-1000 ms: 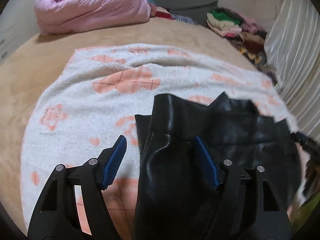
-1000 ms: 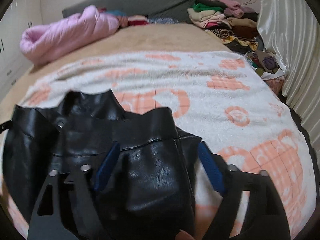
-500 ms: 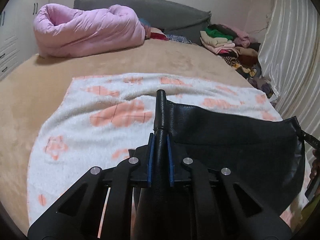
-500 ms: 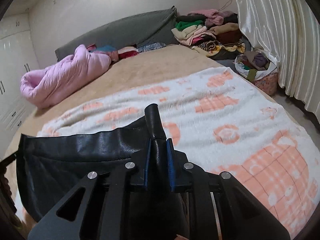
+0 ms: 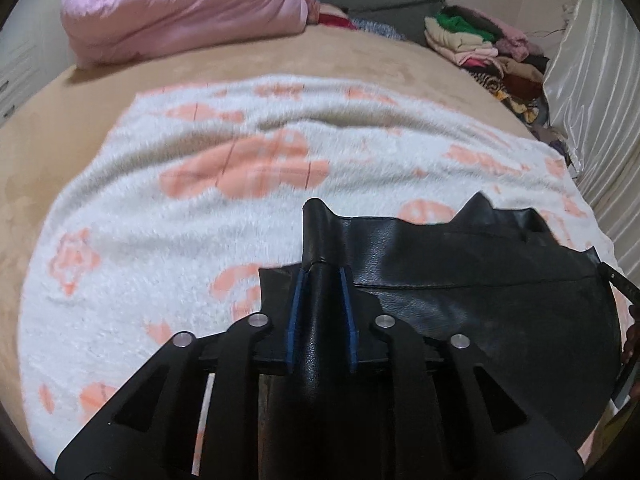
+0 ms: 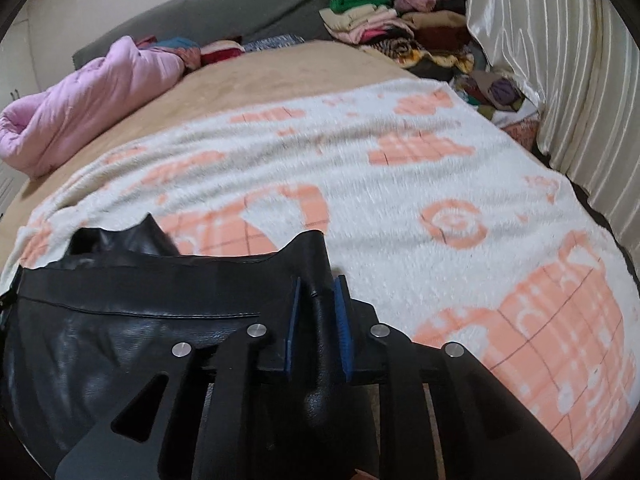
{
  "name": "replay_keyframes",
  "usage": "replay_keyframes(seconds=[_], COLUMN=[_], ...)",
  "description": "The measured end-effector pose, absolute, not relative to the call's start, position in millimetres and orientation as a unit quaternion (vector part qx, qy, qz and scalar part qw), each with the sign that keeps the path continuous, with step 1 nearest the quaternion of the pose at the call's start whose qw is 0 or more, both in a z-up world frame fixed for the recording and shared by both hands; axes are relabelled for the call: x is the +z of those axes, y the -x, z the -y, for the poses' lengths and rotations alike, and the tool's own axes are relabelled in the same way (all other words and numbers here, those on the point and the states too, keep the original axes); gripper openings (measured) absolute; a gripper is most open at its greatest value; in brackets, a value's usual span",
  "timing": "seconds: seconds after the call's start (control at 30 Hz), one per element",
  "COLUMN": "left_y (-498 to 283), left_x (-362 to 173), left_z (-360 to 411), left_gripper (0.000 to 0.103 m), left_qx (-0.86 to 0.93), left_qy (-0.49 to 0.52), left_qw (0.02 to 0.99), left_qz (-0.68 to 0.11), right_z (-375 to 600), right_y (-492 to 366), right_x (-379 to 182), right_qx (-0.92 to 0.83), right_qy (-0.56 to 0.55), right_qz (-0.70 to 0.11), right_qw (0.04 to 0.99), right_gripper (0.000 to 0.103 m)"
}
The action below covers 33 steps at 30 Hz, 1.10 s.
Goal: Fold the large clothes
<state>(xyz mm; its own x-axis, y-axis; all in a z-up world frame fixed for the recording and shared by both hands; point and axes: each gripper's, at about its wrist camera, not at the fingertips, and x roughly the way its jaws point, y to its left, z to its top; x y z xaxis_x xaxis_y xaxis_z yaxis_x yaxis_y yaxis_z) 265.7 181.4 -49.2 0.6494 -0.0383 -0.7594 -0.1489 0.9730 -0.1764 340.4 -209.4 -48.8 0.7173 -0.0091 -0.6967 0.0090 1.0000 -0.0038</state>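
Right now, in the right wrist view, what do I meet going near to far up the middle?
Right claw → black leather garment → white-and-orange blanket → tan bedcover → grey headboard cushion.

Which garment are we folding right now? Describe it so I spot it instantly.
On the bed, over the white blanket with peach patterns, lies a black leather garment at the near edge. It is the only shiny black piece; the folded clothes pile is colourful.

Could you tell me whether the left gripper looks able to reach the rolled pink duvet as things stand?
Probably not: the left gripper is clamped on the black leather garment, and the pink duvet lies across the bed.
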Motion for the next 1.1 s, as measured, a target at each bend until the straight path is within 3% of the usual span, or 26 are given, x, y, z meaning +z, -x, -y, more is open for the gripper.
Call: replay_keyframes(seconds=[0.17,0.2,0.27,0.37,0.4,0.43,0.47,0.6,0.67,1.1], left_y=[-263.6,-261.7,-257.5,-251.2,-248.3,-244.3,-240.4,-227.9,-222.4,-182.0], left_x=[-57.9,-54.7,-46.8,-35.4,-31.7,-27.9,-24.8,-19.2,-20.5,-61.6], left_z=[-190.1,-191.6,-196.8,-205.0,-207.1,-208.9,-209.6,-205.1,-201.1,-177.5], left_gripper=[0.025,0.027,0.054,0.058,0.062,0.076,0.082,0.084,0.093,0.093], left_qx=[0.026,0.026,0.029,0.022,0.021,0.018,0.013,-0.009,-0.02,-0.027], left_qy=[0.135,0.138,0.142,0.159,0.164,0.17,0.176,0.188,0.195,0.203], left_qw=[0.894,0.895,0.895,0.893,0.893,0.892,0.891,0.887,0.882,0.858], left_qz=[-0.427,-0.423,-0.423,-0.421,-0.419,-0.418,-0.418,-0.421,-0.429,-0.472], right_z=[211.8,213.9,224.1,233.8,233.5,233.2,232.7,228.5,226.6,230.6], right_y=[-346.3,-344.4,-333.8,-312.6,-303.6,-297.1,-290.4,-259.6,-244.1,-194.5], right_x=[-56.7,-53.9,-44.1,-32.4,-29.0,-27.1,-25.3,-20.3,-21.3,-57.3], right_qx=[-0.007,0.0,0.002,0.036,0.04,0.044,0.052,0.081,0.087,0.092], right_qy=[-0.007,-0.015,-0.049,-0.093,-0.088,-0.085,-0.085,-0.073,-0.063,-0.098], right_qz=[-0.397,-0.396,-0.39,-0.381,-0.38,-0.379,-0.378,-0.377,-0.377,-0.424], right_qw=[0.918,0.918,0.919,0.919,0.92,0.921,0.92,0.92,0.92,0.896], right_gripper=[0.028,0.034,0.074,0.08,0.082,0.086,0.089,0.093,0.093,0.094])
